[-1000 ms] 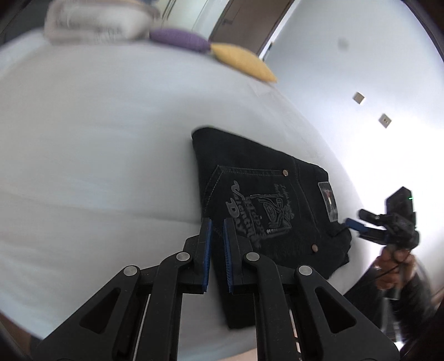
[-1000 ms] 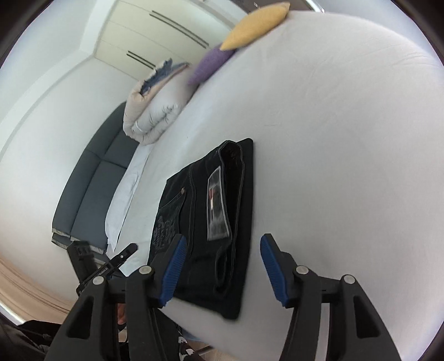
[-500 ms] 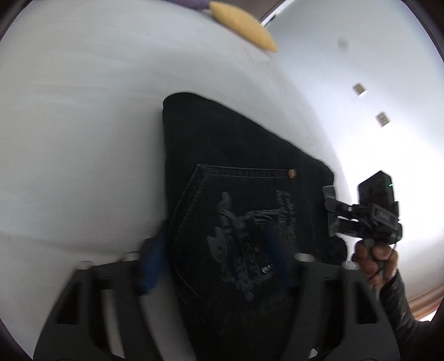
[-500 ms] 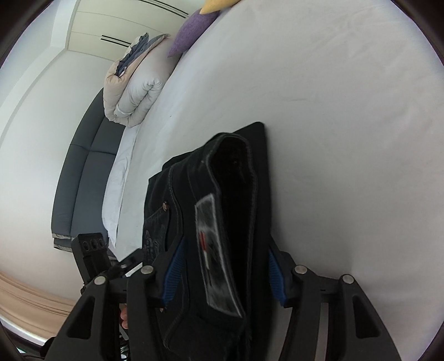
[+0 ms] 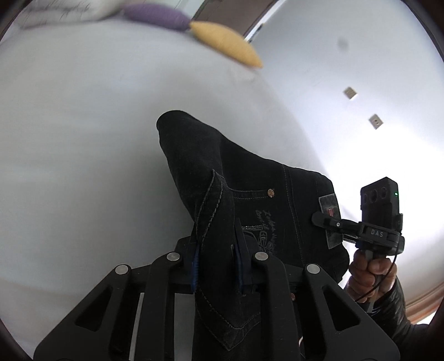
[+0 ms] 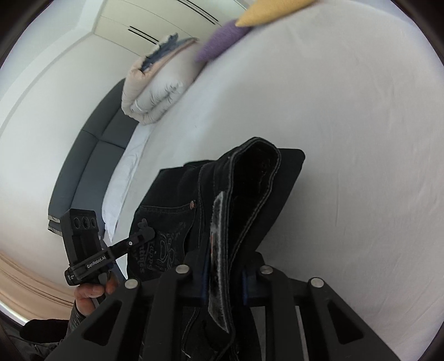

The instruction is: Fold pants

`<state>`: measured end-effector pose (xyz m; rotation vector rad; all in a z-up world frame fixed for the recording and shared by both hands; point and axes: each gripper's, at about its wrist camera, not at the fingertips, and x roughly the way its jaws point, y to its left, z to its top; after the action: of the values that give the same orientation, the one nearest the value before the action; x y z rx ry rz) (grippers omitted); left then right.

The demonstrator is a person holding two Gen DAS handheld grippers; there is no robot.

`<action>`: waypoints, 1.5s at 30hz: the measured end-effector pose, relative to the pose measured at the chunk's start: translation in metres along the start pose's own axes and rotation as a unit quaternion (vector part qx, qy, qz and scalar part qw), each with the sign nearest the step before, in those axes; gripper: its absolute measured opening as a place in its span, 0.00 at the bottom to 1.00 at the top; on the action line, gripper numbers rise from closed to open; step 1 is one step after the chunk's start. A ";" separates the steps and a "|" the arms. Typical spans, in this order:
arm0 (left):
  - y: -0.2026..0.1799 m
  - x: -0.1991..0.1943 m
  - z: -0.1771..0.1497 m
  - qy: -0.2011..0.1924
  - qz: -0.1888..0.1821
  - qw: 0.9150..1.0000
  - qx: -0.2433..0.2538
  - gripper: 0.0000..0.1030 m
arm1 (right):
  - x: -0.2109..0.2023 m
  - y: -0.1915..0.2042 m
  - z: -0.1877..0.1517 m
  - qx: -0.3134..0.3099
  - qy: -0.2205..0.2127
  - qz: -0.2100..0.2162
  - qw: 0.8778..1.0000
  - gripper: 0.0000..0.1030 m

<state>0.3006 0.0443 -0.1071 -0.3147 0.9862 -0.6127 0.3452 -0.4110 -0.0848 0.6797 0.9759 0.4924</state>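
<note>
The black folded pants (image 5: 249, 177) lie on the white bed, with a stitched back pocket and a grey waistband label (image 5: 328, 213). My left gripper (image 5: 217, 263) is shut on the pocket-side edge and lifts it off the bed. My right gripper (image 6: 223, 273) is shut on the waistband end of the pants (image 6: 249, 177), which stands up between the pads. Each gripper also shows in the other's view: the right one (image 5: 333, 223) at the label, the left one (image 6: 138, 238) at the pocket.
The white bed sheet (image 5: 83, 138) spreads all around the pants. A yellow pillow (image 5: 224, 44), a purple pillow (image 5: 155, 15) and a rolled duvet (image 6: 155, 91) lie at the far end. A grey sofa (image 6: 91, 158) stands beside the bed.
Both grippers moved in onto the folded pants and closed on them. The left one opened, then shut on the pocket edge. The near edge of the pants is now raised.
</note>
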 end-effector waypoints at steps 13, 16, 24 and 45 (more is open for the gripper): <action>0.012 0.079 0.039 0.027 0.014 0.999 0.030 0.17 | -0.004 -0.071 0.098 0.025 -0.028 -0.036 0.999 0.18; 0.029 0.097 0.034 0.028 0.007 1.000 0.010 0.21 | 0.009 -0.098 0.101 0.039 -0.016 -0.037 0.998 0.22; 0.051 0.100 0.024 0.020 -0.004 1.000 -0.015 0.39 | 0.016 -0.116 0.092 0.055 -0.036 0.009 0.998 0.32; -0.073 -0.079 -0.103 -0.230 0.217 0.934 0.163 1.00 | -0.107 -0.007 -0.025 -0.043 -0.216 -0.182 0.958 0.89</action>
<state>0.1568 0.0368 -0.0702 0.0611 0.4635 -0.2661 0.2719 -0.4789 -0.0375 0.4856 0.6404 0.0521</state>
